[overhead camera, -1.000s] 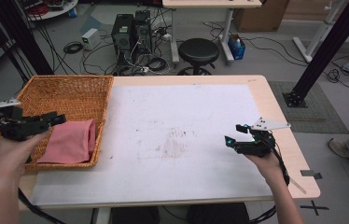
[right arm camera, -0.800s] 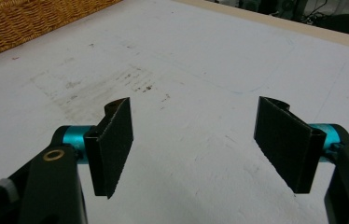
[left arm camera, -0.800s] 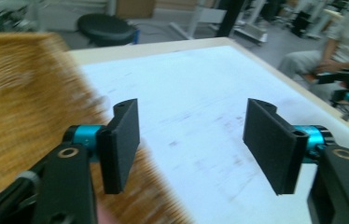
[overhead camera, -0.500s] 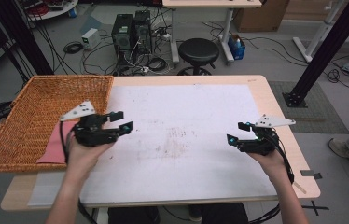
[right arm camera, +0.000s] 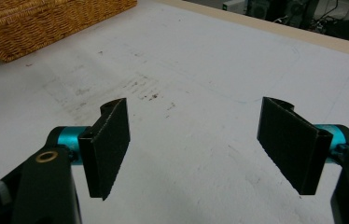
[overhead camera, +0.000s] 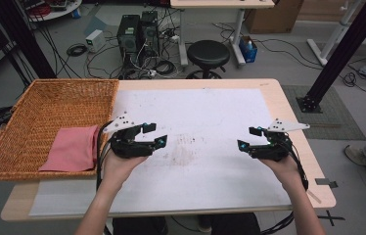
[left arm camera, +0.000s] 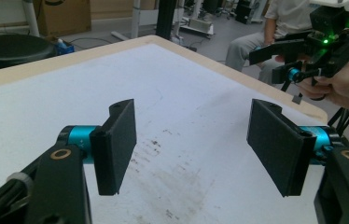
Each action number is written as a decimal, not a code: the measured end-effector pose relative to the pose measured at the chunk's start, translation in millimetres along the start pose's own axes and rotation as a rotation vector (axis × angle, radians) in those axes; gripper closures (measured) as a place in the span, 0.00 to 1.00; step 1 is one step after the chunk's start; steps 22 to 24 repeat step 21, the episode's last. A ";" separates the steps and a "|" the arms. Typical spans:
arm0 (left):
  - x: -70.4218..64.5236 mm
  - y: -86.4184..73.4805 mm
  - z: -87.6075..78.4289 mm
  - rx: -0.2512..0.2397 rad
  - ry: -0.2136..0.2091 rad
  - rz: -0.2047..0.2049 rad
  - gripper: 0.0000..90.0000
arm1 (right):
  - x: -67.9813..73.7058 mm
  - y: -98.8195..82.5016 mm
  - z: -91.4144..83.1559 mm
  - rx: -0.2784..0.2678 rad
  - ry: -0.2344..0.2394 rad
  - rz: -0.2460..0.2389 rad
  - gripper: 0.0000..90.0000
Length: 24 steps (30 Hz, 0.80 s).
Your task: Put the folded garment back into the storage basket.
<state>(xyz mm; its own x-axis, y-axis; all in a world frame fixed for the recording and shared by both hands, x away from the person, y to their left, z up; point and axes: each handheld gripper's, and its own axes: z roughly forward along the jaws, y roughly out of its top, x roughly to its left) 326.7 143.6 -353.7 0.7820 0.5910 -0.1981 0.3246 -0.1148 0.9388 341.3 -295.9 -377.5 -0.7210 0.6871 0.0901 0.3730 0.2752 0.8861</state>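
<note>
**Both grippers held wide and empty over a stained white mat; pink cloth lies in the basket**

A rectangular woven wicker basket point(overhead camera: 49, 105) sits at the left end of the light wooden table point(overhead camera: 288, 105); inside it, against the near right corner, a folded pink cloth point(overhead camera: 71, 148) lies flat, the rest of the basket floor bare; the basket's right rim overlaps the edge of the white mat point(overhead camera: 205, 112) that covers most of the tabletop. The left gripper point(overhead camera: 155, 136), gripped from below by the person's left hand point(overhead camera: 120, 164), is just to the right of the basket and points toward the table's middle; its jaws have just been opening and stand wide apart with nothing between them. The right gripper point(overhead camera: 247, 138), in the right hand point(overhead camera: 284, 166), faces it from well apart, jaws likewise spread and empty. The left gripper view looks across brown smudges point(left arm camera: 163, 154) on the mat to the right gripper beyond; it also takes in a seated person's grey trousers point(left arm camera: 247, 44) past the far edge. The right gripper view catches the basket's woven corner point(right arm camera: 46, 23).
</note>
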 end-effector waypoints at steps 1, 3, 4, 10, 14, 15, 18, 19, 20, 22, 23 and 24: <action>0.6 -0.6 1.0 0.006 -0.005 -0.004 0.37 | -0.3 -0.1 0.4 0.002 0.001 0.001 0.28; 0.5 -2.1 2.9 0.016 -0.002 -0.006 0.37 | -1.0 -0.4 0.9 0.002 0.002 0.002 0.27; 0.8 -2.7 3.7 0.019 -0.003 -0.007 0.37 | -1.2 -0.6 0.8 0.003 0.000 0.003 0.27; 3.3 -5.1 5.8 0.021 0.002 -0.024 0.37 | -2.3 -1.9 1.9 0.005 -0.001 0.008 0.27; 4.1 -6.3 6.0 0.027 0.014 -0.028 0.37 | -2.5 -2.3 1.0 0.002 -0.001 0.005 0.27; 4.4 -7.6 6.0 0.019 0.011 -0.032 0.37 | -2.3 -2.5 0.6 0.003 -0.002 0.006 0.27; 3.9 -9.0 6.0 0.005 -0.002 -0.048 0.37 | -2.1 -3.4 -0.7 0.006 -0.003 0.013 0.26; 3.5 -9.4 6.6 0.007 -0.003 -0.048 0.37 | -2.6 -3.8 -0.7 0.002 0.000 0.011 0.26; 3.5 -9.4 6.6 0.007 -0.003 -0.048 0.37 | -2.6 -3.8 -0.7 0.002 0.000 0.011 0.26; 3.5 -9.4 6.6 0.007 -0.003 -0.048 0.37 | -3.0 -4.0 -0.6 0.003 -0.001 0.014 0.26; 3.5 -9.4 6.6 0.007 -0.003 -0.048 0.37 | -3.0 -4.0 -0.6 0.003 -0.001 0.014 0.26; 3.5 -9.4 6.6 0.007 -0.003 -0.048 0.37 | -3.0 -4.0 -0.6 0.003 -0.001 0.014 0.26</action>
